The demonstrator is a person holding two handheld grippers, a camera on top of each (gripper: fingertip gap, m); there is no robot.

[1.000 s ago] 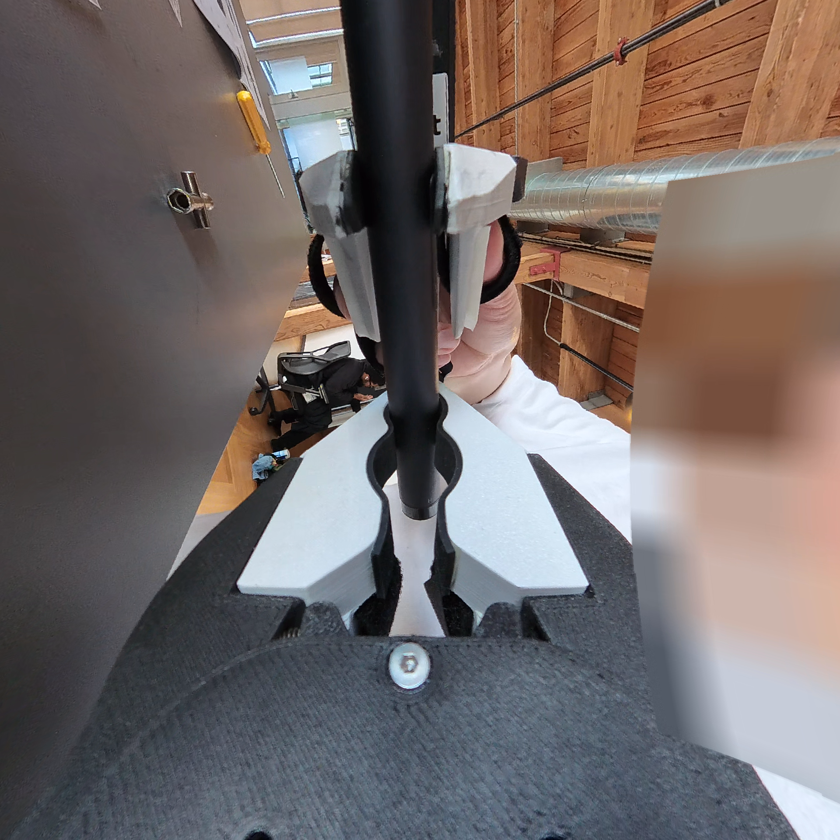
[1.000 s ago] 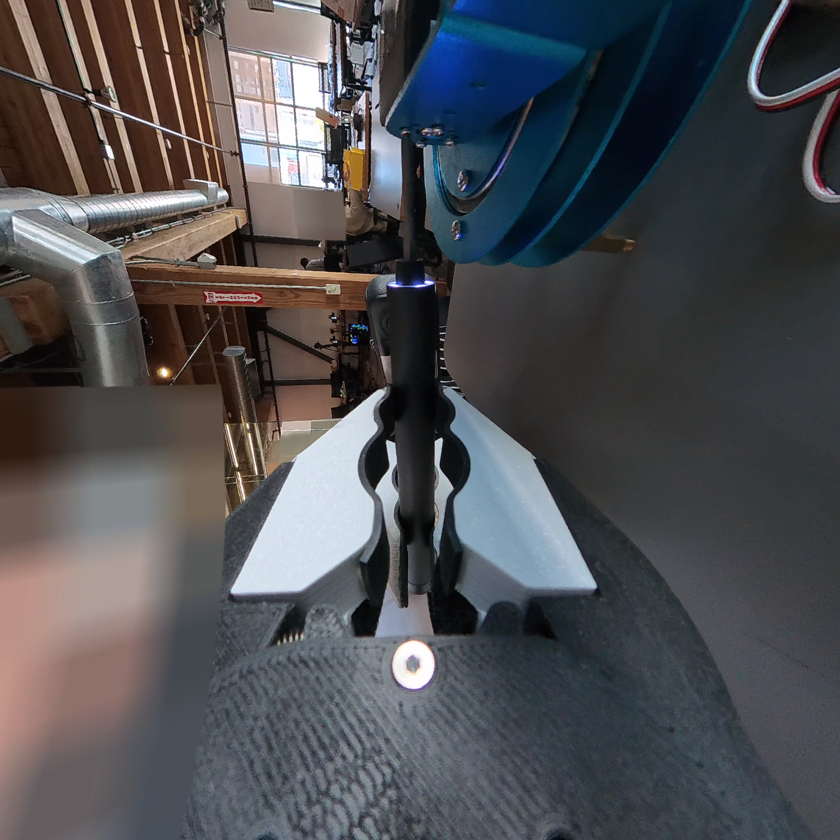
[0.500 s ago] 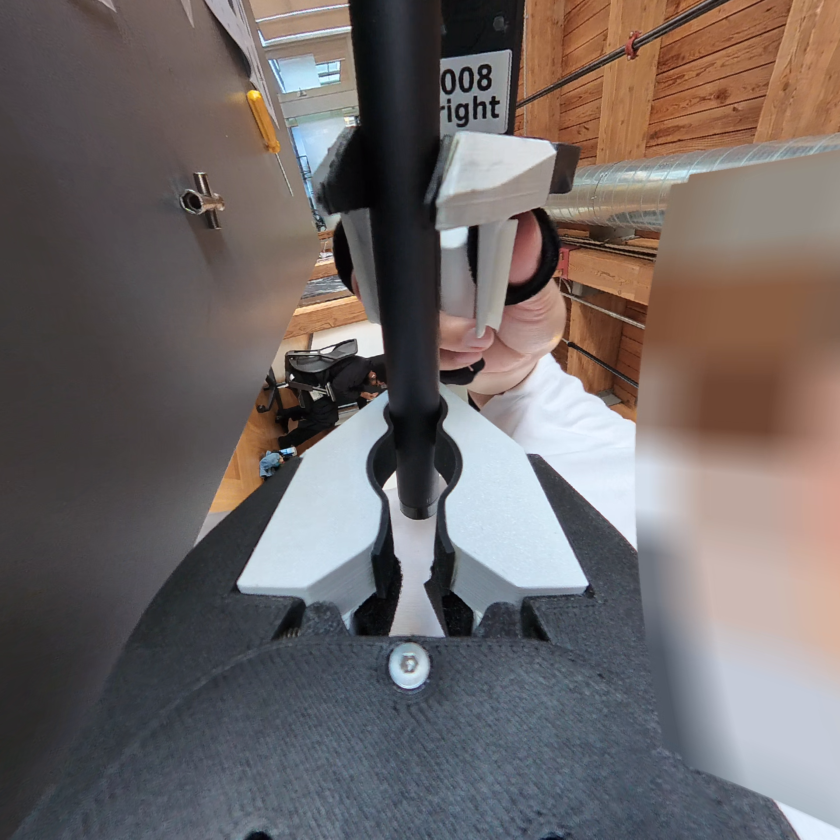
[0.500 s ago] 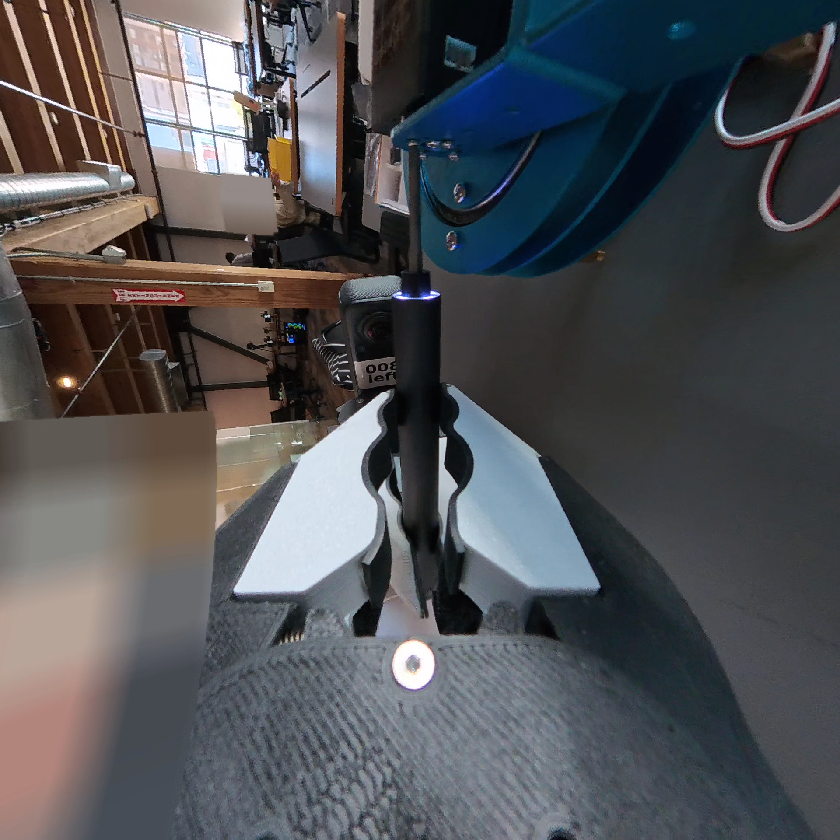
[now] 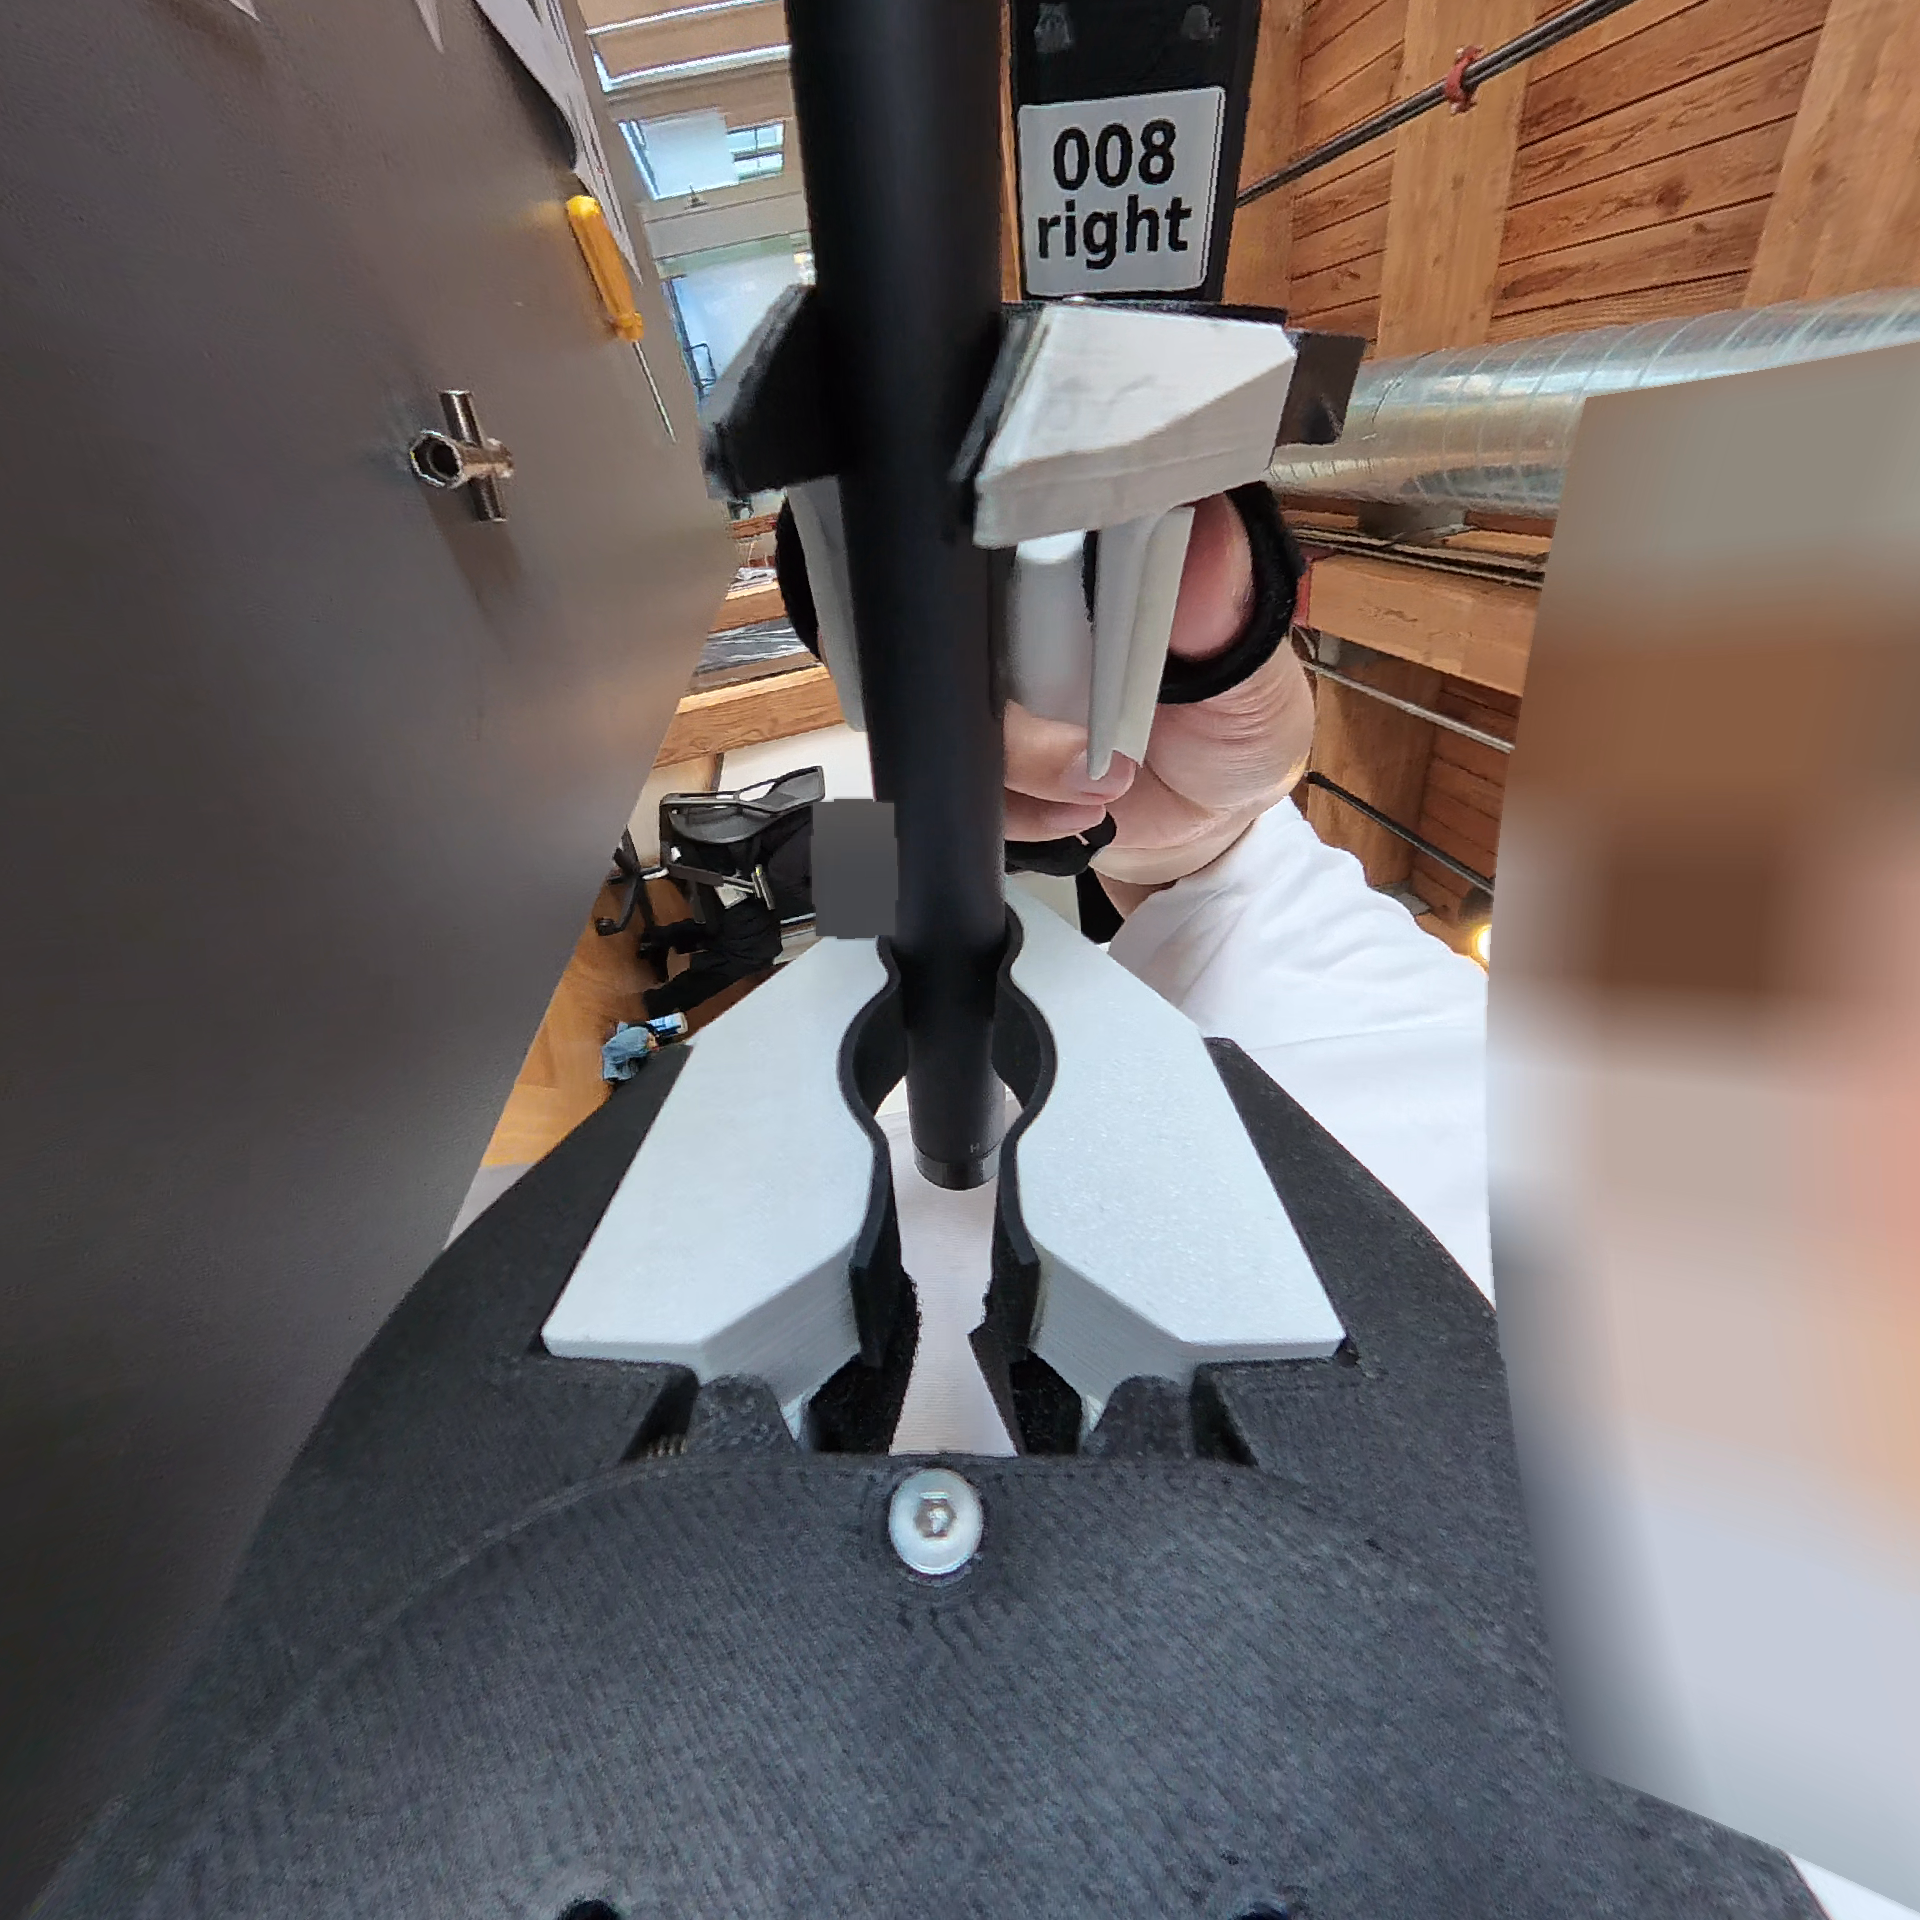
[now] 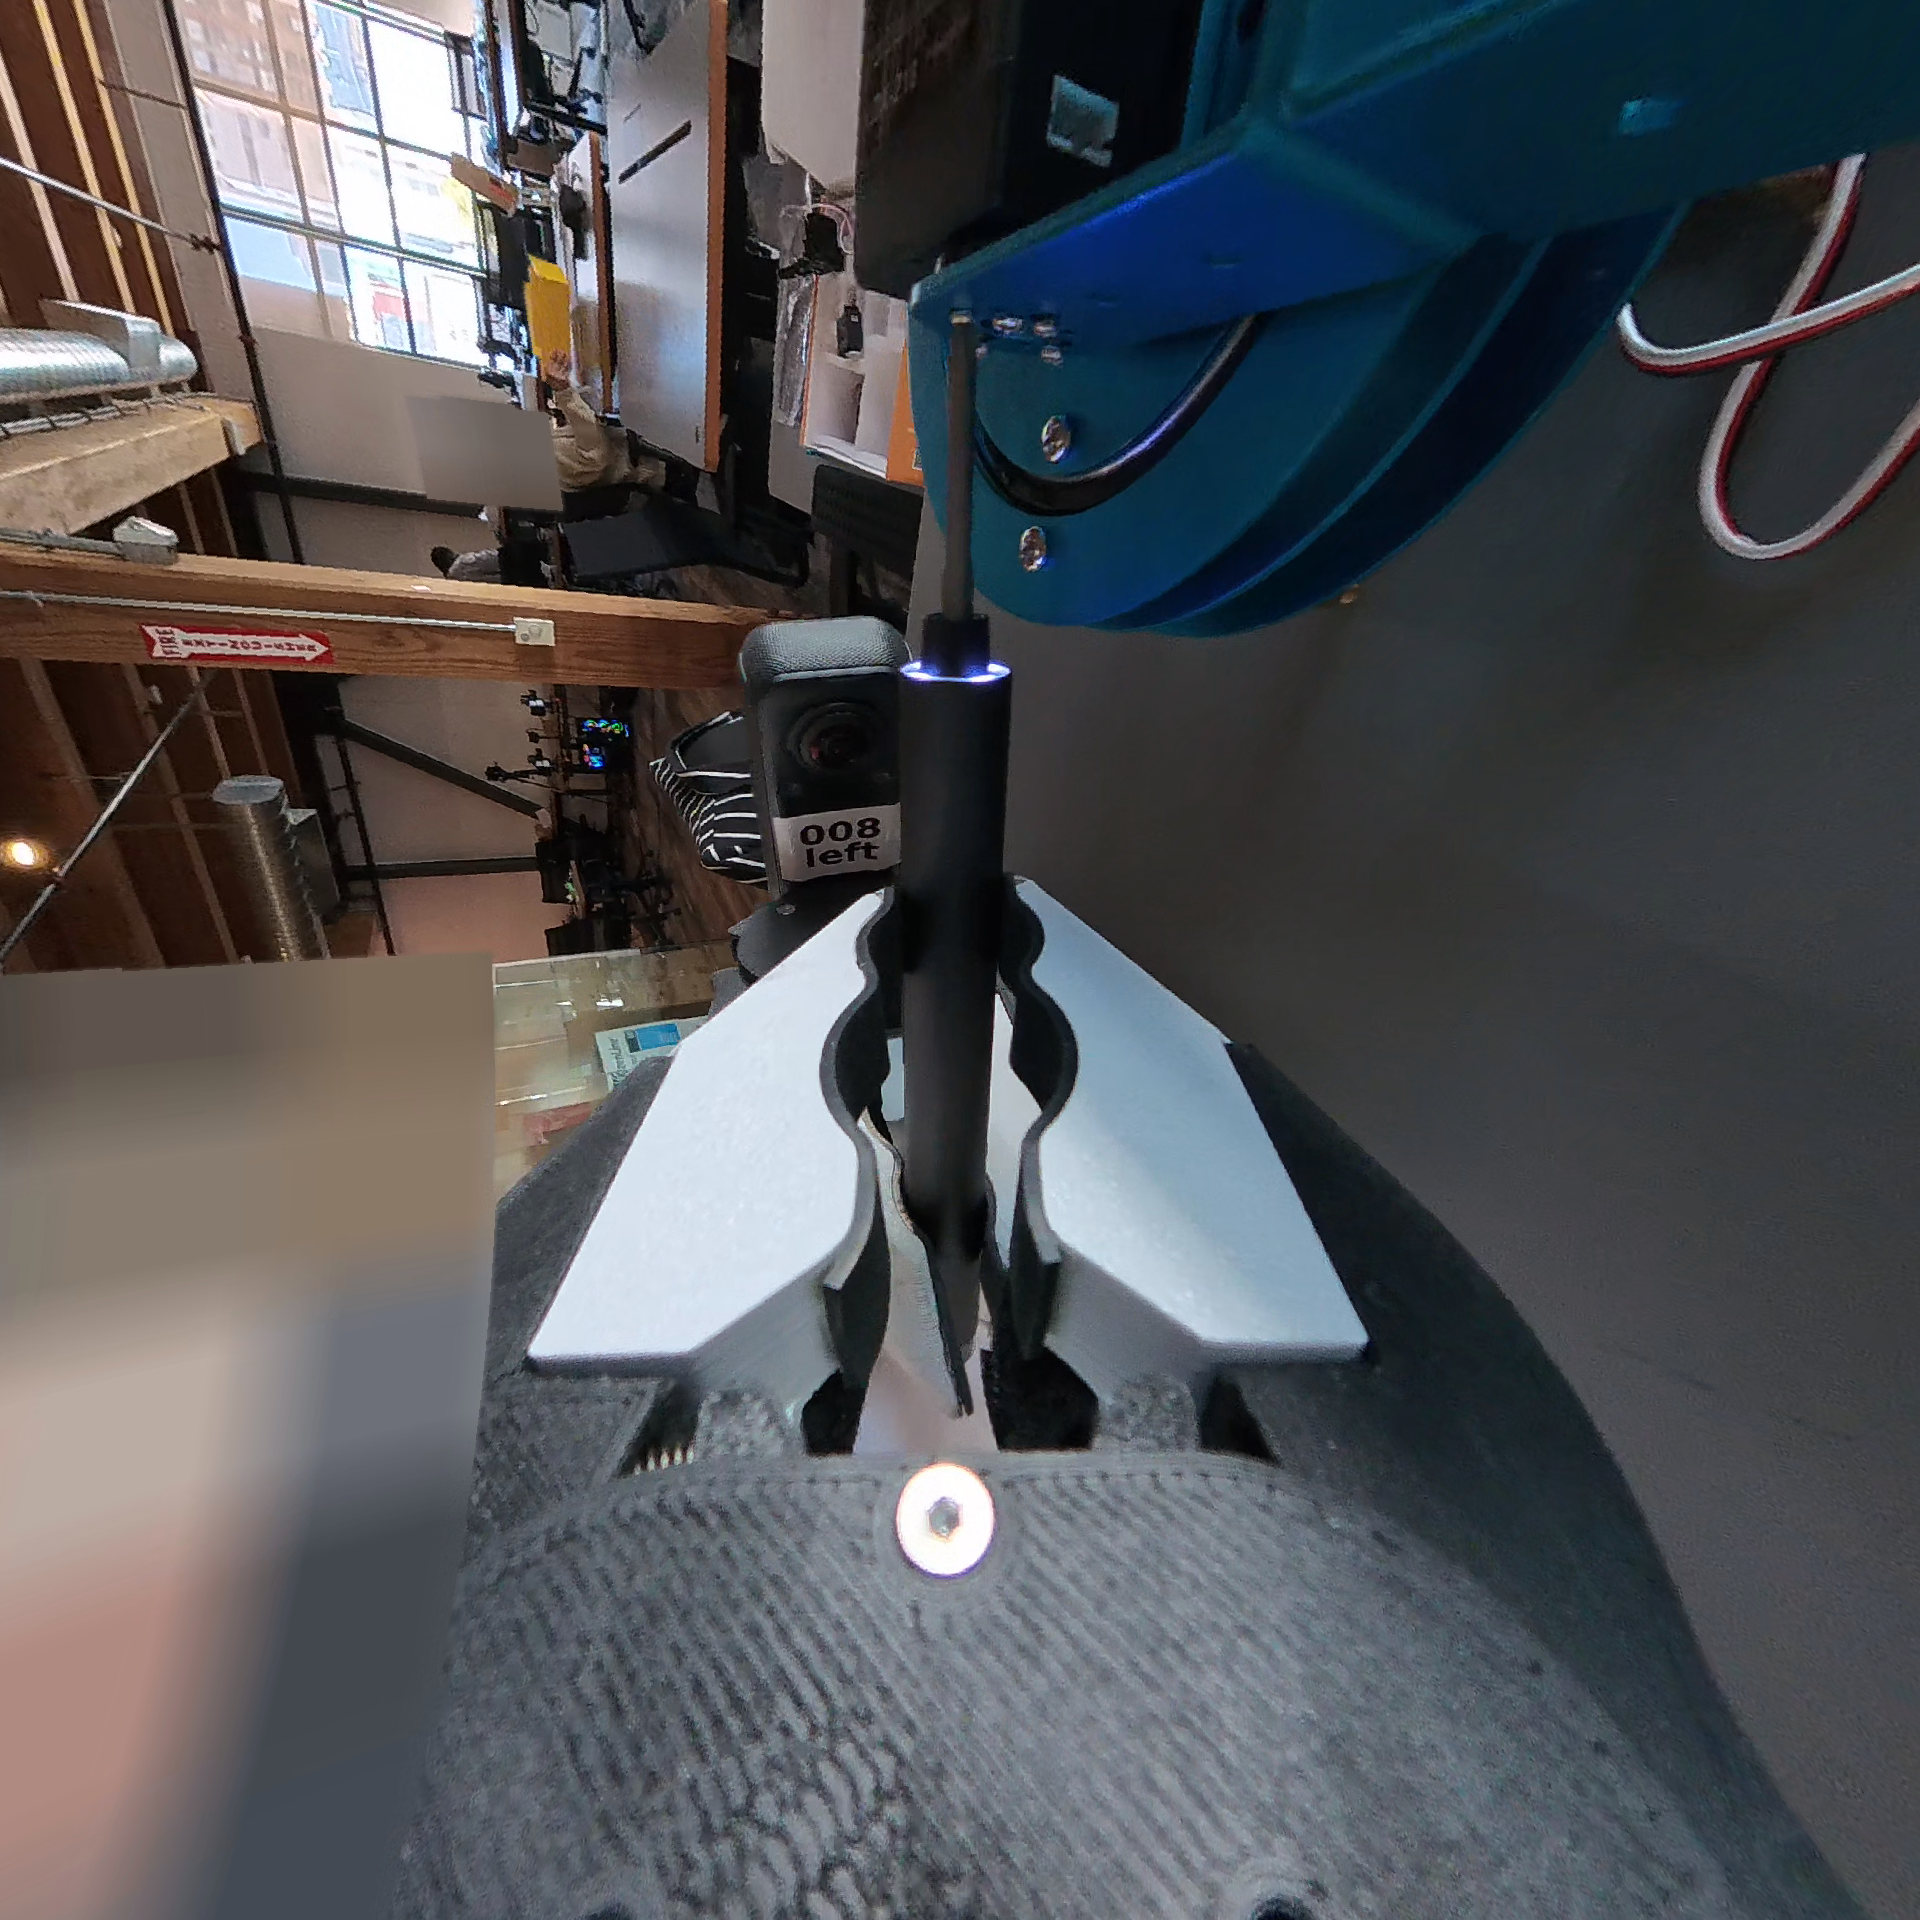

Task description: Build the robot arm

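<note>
Left gripper (image 5: 951, 977) clamped on the rear end of a slim black electric screwdriver (image 5: 914, 582), white fingers (image 5: 727, 1164) pressed narrow against its barrel. Farther along the same barrel, right gripper (image 6: 951, 935) also closed tight on it, a bare hand (image 5: 1174, 769) behind; lit ring at the front end, thin bit (image 6: 961, 457) reaching up to a screw on the blue housing (image 6: 1351, 291). Beside: grey panel (image 5: 260, 727), yellow-handled screwdriver (image 5: 603, 265), metal T-shaped key (image 5: 462, 457), red-and-white wires (image 6: 1766, 447).
</note>
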